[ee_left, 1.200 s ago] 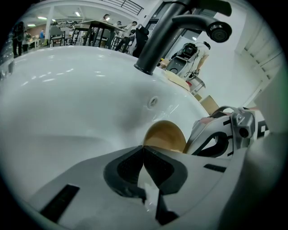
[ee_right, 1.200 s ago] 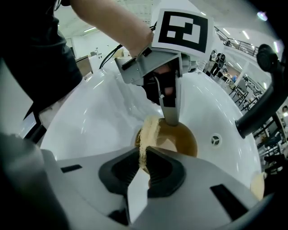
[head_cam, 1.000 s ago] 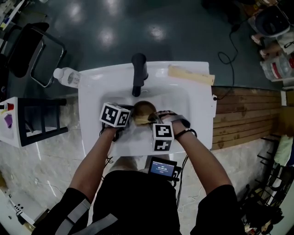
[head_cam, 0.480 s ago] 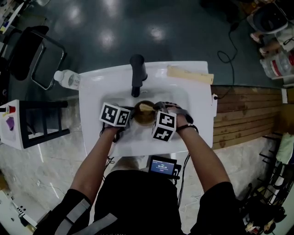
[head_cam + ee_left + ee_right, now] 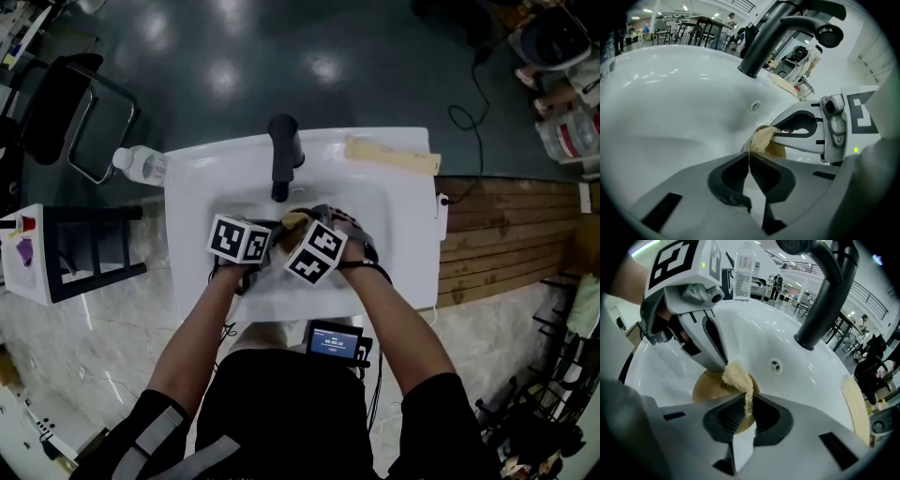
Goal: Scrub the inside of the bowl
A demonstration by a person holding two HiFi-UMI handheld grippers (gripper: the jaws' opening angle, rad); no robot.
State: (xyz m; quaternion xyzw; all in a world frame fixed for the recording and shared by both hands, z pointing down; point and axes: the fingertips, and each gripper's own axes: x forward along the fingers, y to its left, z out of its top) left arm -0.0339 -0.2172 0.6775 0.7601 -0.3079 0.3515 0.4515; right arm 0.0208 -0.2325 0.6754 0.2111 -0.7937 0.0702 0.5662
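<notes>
Right hand-held gripper (image 5: 746, 403), clamping a beige scrub pad (image 5: 737, 376), has rolled leftward over the brown bowl (image 5: 705, 386) pinched by the left hand-held gripper (image 5: 750, 158), under a black faucet (image 5: 284, 150).

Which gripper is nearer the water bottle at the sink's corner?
Left. The left gripper, shut on the bowl rim, is on the basin side nearest the water bottle; the right gripper, holding the scrub pad, sits farther across.

The head view looked steeply down on the whole sink (image 5: 202, 192), while both gripper views sat close inside it, facing each other across the shared bowl (image 5: 704, 385) and faucet (image 5: 771, 40).
</notes>
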